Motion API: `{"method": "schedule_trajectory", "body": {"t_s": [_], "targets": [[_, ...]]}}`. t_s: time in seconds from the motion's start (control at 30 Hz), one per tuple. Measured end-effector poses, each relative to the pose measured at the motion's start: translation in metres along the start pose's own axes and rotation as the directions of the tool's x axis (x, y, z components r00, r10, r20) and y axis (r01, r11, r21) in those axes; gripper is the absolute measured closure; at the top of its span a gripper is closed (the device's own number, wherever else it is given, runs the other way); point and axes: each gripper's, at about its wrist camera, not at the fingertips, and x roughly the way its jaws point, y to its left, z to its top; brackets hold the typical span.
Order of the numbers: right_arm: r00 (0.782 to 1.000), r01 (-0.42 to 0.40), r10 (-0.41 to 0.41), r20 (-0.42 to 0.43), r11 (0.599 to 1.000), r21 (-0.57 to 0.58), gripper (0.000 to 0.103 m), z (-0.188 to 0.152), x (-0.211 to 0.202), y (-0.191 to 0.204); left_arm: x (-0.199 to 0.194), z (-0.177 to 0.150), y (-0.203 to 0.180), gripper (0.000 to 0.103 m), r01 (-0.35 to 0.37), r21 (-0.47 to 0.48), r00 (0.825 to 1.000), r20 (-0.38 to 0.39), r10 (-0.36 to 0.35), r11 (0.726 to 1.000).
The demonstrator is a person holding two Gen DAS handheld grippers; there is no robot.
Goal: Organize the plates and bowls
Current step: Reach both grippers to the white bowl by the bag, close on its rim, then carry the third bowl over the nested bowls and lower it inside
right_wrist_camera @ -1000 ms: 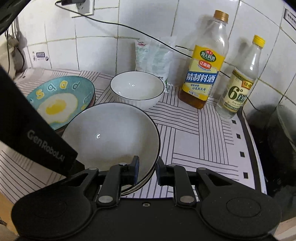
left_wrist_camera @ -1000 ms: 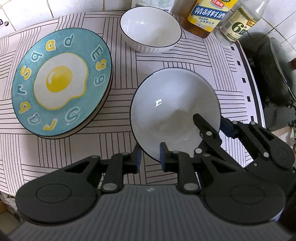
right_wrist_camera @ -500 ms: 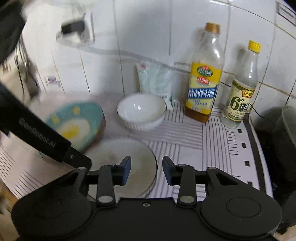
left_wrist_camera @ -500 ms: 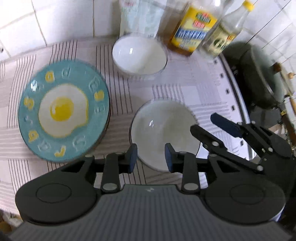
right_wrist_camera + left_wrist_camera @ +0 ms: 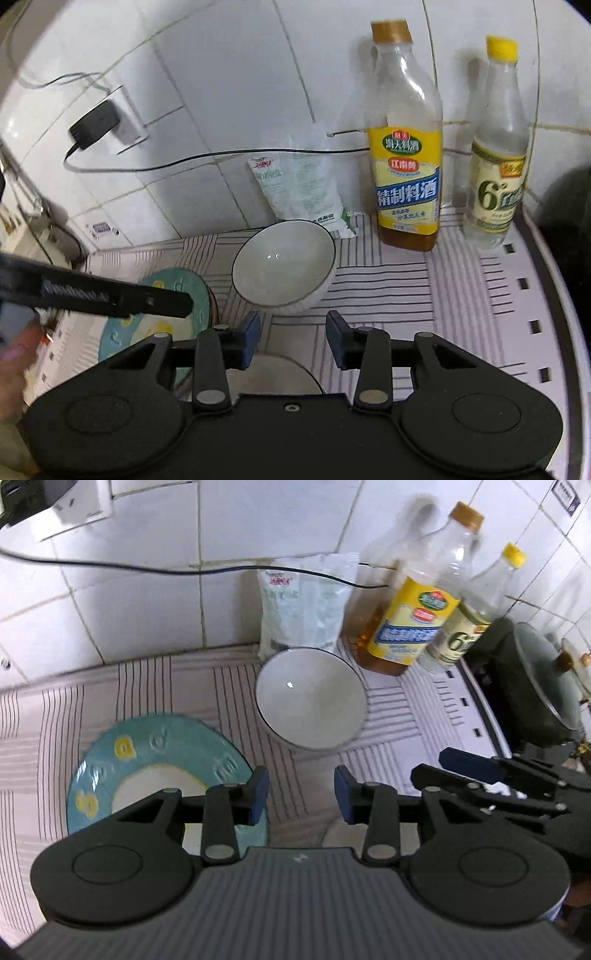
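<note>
Both sets of jaws have just been opening and nothing sits between them: my left gripper (image 5: 301, 794) is released over bare striped cloth, and my right gripper (image 5: 293, 339) is released too, its blue pads clear of everything. Just under the right one I see the rim of the wide bowl (image 5: 273, 373), resting on the mat (image 5: 461, 295) and mostly hidden by the tool body; in the left view only a pale sliver of it shows (image 5: 338, 836). Ahead stands the small bowl (image 5: 312, 698), upright, near the back wall, just in front of the white packet (image 5: 306, 605) and beside the two bottles, the yellow-labelled cooking wine (image 5: 408, 177) and the clear vinegar bottle (image 5: 495, 162). The egg plate (image 5: 162, 760) lies to the left, apart from both bowls. My read: the next job is nesting the bowls, so I want one pad inside the small bowl's rim and one outside, approaching from the near side to stay off the bottles, and closing gently since glazed ceramic slips. Both tools pitch steeply down toward the counter, the right one sitting close alongside the left, and a bit of my hand (image 5: 14, 354) shows at the left edge.
</note>
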Motion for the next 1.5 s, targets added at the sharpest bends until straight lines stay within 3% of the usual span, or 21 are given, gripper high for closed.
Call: {"method": "schedule_trajectory", "body": {"t_s": [0.13, 0.43, 0.77, 0.87, 0.93, 1.0, 1.03, 1.23, 1.5], "targets": [[1.0, -0.001, 0.002, -0.025, 0.999, 0.047, 0.059, 0.011, 0.023, -0.007, 0.024, 0.011, 0.007, 0.063, -0.022, 0.027, 1.0, 0.019, 0.022, 0.999], [0.991, 0.026, -0.011, -0.132, 0.993, 0.111, 0.059, 0.027, 0.076, -0.022, 0.077, 0.033, 0.006, 0.062, -0.055, 0.133, 0.998, -0.021, 0.059, 0.99], [0.984, 0.063, -0.05, -0.173, 0.995, 0.073, 0.06, 0.038, 0.116, -0.03, 0.106, 0.046, 0.004, 0.06, -0.087, 0.204, 0.994, -0.043, 0.098, 0.975], [0.987, 0.065, -0.053, -0.153, 0.995, 0.075, 0.066, 0.037, 0.116, -0.034, 0.109, 0.044, 0.005, 0.062, -0.08, 0.2, 0.994, -0.054, 0.093, 0.977], [0.989, 0.051, -0.036, -0.145, 0.994, 0.1, 0.077, 0.035, 0.115, -0.038, 0.111, 0.043, 0.006, 0.065, -0.072, 0.193, 0.994, -0.067, 0.086, 0.979], [0.99, 0.056, -0.041, -0.138, 0.993, 0.108, 0.091, 0.033, 0.114, -0.04, 0.112, 0.04, 0.007, 0.074, -0.057, 0.19, 0.994, -0.076, 0.073, 0.98], [0.99, 0.06, -0.044, -0.136, 0.992, 0.113, 0.093, 0.032, 0.114, -0.042, 0.112, 0.039, 0.007, 0.084, -0.04, 0.183, 0.995, -0.079, 0.056, 0.982], [0.995, 0.02, 0.002, -0.098, 0.975, 0.22, 0.093, 0.027, 0.106, -0.054, 0.11, 0.035, -0.002, 0.086, -0.047, 0.157, 0.991, -0.119, 0.066, 0.986], [0.998, -0.005, 0.015, -0.053, 0.98, 0.197, 0.093, 0.031, 0.059, -0.048, 0.071, 0.032, -0.02, 0.086, -0.045, 0.121, 0.99, -0.125, 0.06, 0.992]]}}
